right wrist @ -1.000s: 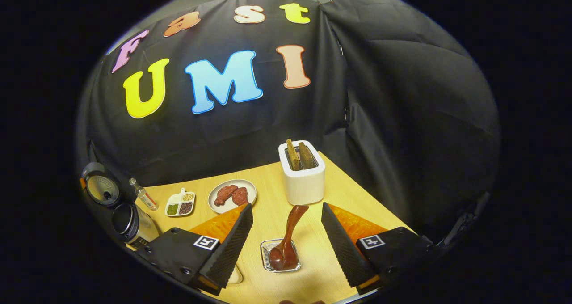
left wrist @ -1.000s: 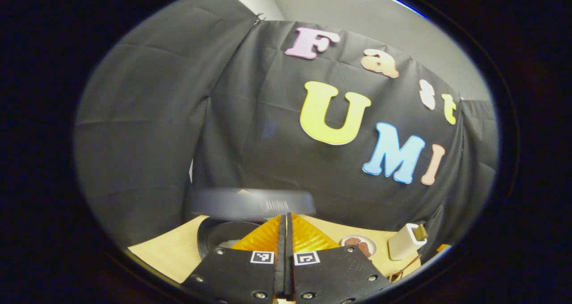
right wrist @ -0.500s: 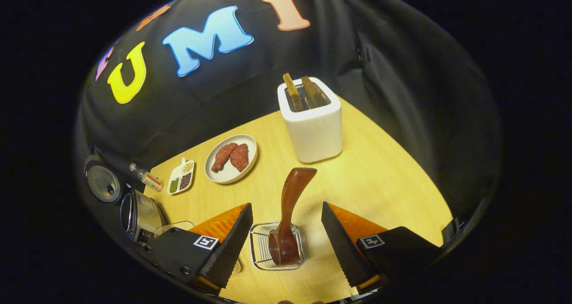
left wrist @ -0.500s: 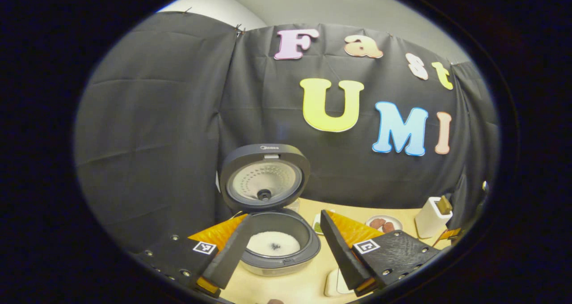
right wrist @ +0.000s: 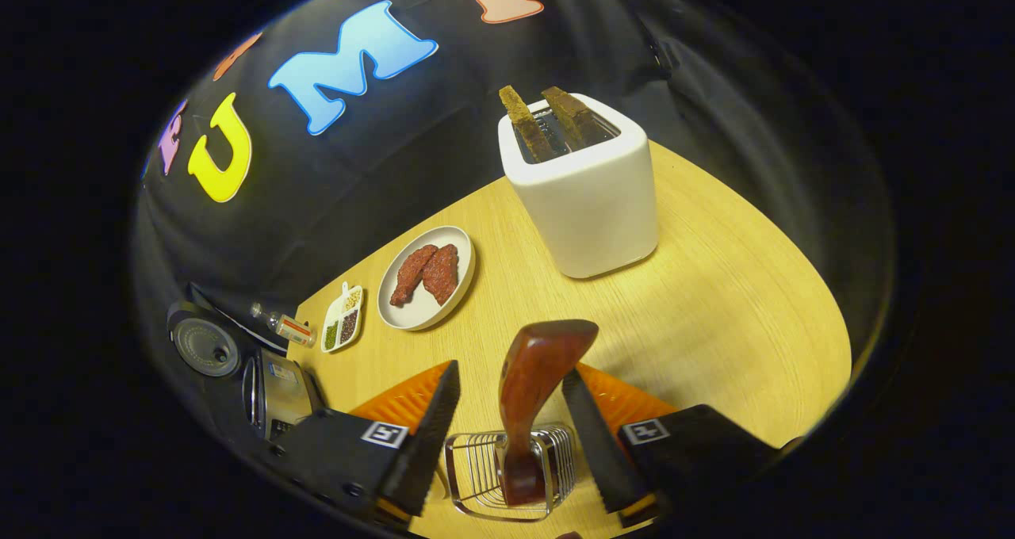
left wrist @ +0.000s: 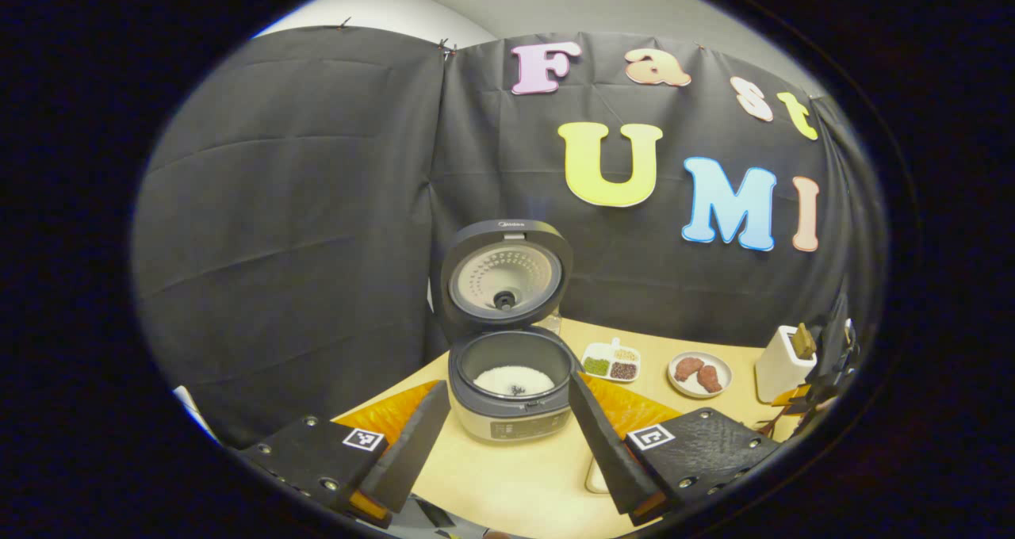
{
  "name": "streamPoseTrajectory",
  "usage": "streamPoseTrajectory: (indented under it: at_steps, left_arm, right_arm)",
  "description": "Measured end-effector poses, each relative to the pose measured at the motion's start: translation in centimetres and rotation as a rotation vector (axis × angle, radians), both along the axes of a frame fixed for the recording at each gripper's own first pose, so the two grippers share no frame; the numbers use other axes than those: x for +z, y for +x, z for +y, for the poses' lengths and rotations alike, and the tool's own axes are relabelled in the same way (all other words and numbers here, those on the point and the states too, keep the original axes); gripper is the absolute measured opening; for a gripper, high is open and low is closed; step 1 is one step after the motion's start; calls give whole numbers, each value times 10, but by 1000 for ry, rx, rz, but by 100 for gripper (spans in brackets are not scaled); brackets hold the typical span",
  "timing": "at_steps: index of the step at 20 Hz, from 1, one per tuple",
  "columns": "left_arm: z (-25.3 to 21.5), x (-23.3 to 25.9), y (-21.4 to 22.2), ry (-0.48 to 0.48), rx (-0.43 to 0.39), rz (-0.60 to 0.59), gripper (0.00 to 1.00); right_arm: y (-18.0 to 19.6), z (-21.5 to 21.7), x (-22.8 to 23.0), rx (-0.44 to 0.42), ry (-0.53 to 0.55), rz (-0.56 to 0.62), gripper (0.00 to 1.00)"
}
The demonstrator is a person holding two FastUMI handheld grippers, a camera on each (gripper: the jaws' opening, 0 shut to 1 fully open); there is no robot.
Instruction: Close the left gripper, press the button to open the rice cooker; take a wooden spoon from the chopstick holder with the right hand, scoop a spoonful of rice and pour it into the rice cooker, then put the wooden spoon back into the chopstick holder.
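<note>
The rice cooker (left wrist: 511, 412) stands with its lid (left wrist: 506, 277) swung up, and white rice (left wrist: 514, 380) lies in its pot. My left gripper (left wrist: 507, 452) is open a short way in front of it and touches nothing. In the right gripper view a brown wooden spoon (right wrist: 533, 372) stands bowl-down in a wire chopstick holder (right wrist: 476, 475). My right gripper (right wrist: 511, 436) is open, with one finger on each side of the spoon's handle, close to it. The cooker (right wrist: 273, 380) lies at the far left of that view.
A white toaster (right wrist: 583, 198) holding two slices stands behind the holder. A plate of meat (right wrist: 428, 277), a divided dish of grains (right wrist: 343, 326) and a small bottle (right wrist: 285, 329) lie between toaster and cooker. Bare table (right wrist: 729, 301) spreads to the right.
The cooker's lid has sprung up. My left gripper has opened and drawn back from the cooker. My right gripper has come down around the spoon's handle.
</note>
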State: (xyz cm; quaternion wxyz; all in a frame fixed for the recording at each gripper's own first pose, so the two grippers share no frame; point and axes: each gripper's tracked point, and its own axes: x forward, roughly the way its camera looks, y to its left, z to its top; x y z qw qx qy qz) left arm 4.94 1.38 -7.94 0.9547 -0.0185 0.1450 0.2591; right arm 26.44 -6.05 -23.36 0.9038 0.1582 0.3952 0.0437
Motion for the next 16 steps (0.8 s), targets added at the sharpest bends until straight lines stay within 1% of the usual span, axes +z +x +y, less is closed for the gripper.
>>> streamPoseTrajectory:
  at_steps: [1, 2, 3, 4, 5, 6, 7, 8, 12, 13, 14, 15, 16]
  left_arm:
    - [-6, -3, -5, -4, 2, 7, 96]
    - [-9, -4, -9, -8, 2, 11, 95]
    - [-13, -8, -12, -14, -3, 11, 95]
    - [-18, -9, -12, -26, -16, 5, 95]
    - [-21, -10, -13, -40, -30, -2, 95]
    - [-22, -12, -11, -52, -39, -4, 95]
    - [-21, -14, -9, -60, -46, -3, 94]
    - [-19, -15, -7, -65, -54, -3, 95]
    - [-12, -15, 12, -93, -131, -17, 95]
    - [-9, -16, 17, -98, -152, -17, 95]
    - [-4, -15, 21, -101, -174, -20, 95]
    - [1, -13, 26, -103, -196, -26, 95]
    - [5, -12, 31, -105, -218, -33, 95]
  right_arm:
    - [4, 0, -1, -13, 13, 11, 63]
    - [-1, 3, -2, -23, 42, 36, 30]
    - [-3, 7, 2, -32, 81, 56, 19]
    - [-7, 2, 8, -59, 65, 44, 28]
    - [-4, -4, 14, -68, 52, 14, 19]
    - [-10, -7, 18, -69, 44, -12, 21]
    - [-13, -3, 26, -62, 56, -39, 12]
    - [-17, -2, 38, -60, 67, -65, 16]
    - [-42, -13, 91, -130, 86, -163, 16]
    - [-48, -17, 103, -146, 75, -191, 16]
    - [-55, -21, 116, -160, 57, -222, 12]
    - [-63, -26, 127, -170, 32, -250, 12]
    - [-72, -30, 137, -178, 3, -277, 16]
